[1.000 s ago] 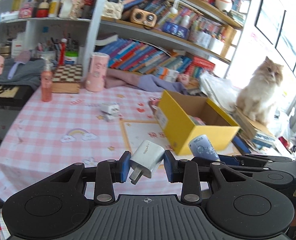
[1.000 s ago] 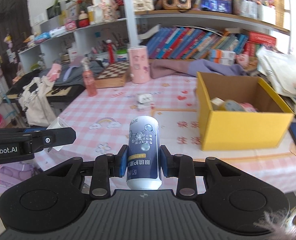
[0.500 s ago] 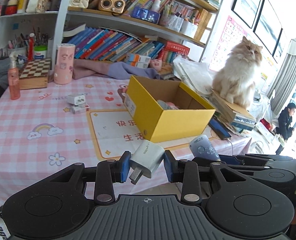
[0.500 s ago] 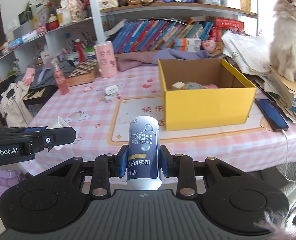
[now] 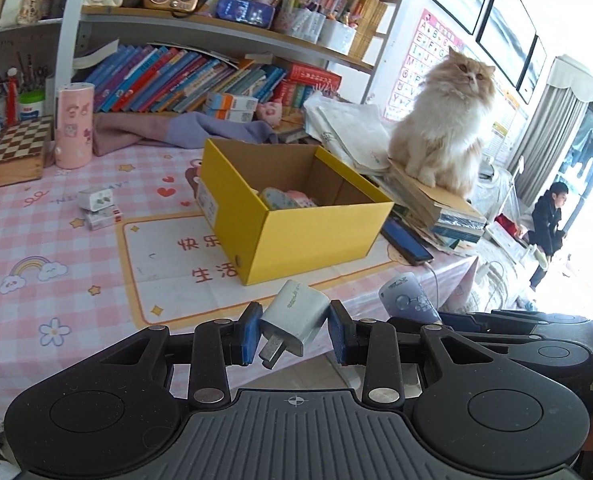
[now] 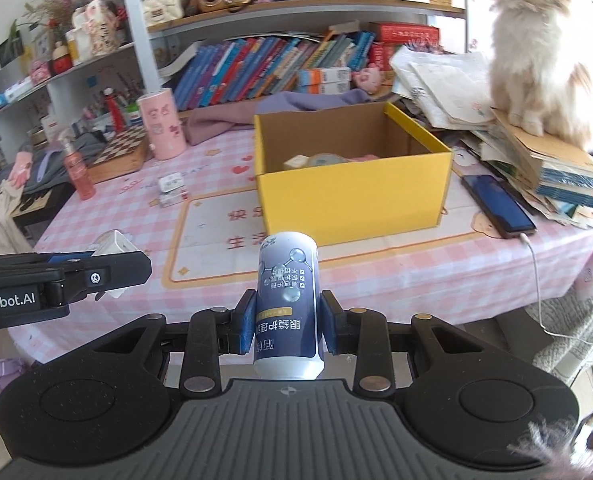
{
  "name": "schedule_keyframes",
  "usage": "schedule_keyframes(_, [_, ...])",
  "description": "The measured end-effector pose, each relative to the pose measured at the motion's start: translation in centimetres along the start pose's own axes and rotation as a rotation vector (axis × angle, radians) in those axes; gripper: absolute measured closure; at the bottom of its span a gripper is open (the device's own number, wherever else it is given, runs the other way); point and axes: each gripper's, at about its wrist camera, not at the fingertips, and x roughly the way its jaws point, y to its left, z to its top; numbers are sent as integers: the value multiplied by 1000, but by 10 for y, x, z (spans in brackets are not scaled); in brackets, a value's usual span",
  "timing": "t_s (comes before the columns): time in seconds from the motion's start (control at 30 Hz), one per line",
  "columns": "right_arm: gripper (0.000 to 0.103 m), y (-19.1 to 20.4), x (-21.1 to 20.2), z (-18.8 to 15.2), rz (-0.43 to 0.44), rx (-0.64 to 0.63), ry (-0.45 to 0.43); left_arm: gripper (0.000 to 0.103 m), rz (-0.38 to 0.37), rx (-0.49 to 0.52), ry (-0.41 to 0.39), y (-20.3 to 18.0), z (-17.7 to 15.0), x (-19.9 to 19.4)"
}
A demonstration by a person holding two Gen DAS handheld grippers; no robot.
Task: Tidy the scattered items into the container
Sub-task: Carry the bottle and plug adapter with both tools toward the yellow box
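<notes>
My left gripper (image 5: 292, 330) is shut on a white plug charger (image 5: 292, 322), held in the air in front of the table's near edge. My right gripper (image 6: 286, 322) is shut on a dark blue bottle (image 6: 286, 300), held to the right of the left one. The open yellow box (image 5: 296, 216) stands on the pink checked tablecloth beyond both grippers and holds a few small items (image 5: 284, 199). In the right wrist view the box (image 6: 352, 196) is straight ahead. A white charger and a small box (image 5: 96, 206) lie on the cloth left of the yellow box.
A cat (image 5: 444, 128) sits on a pile of books and papers right of the box. A phone (image 6: 496, 204) on a cable lies by the box's right side. A pink cylinder (image 5: 73, 126), a chessboard box (image 5: 16, 154) and a pink spray bottle (image 6: 76, 168) stand at the back left.
Both grippers have swung to the right with their items still held. The yellow box now sits ahead of them and the cat has come into both views.
</notes>
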Motion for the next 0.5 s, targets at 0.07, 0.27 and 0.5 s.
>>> schedule_keyframes(0.07, [72, -7, 1, 1, -3, 11, 4, 69, -5, 10, 7, -6, 1, 5])
schedule_keyframes(0.27, [72, -27, 8, 3, 2, 26, 22, 69, -5, 19, 23, -19, 6, 20])
schedule_keyframes(0.5, [72, -52, 16, 8, 1, 43, 32, 69, -11, 31, 40, -37, 12, 43])
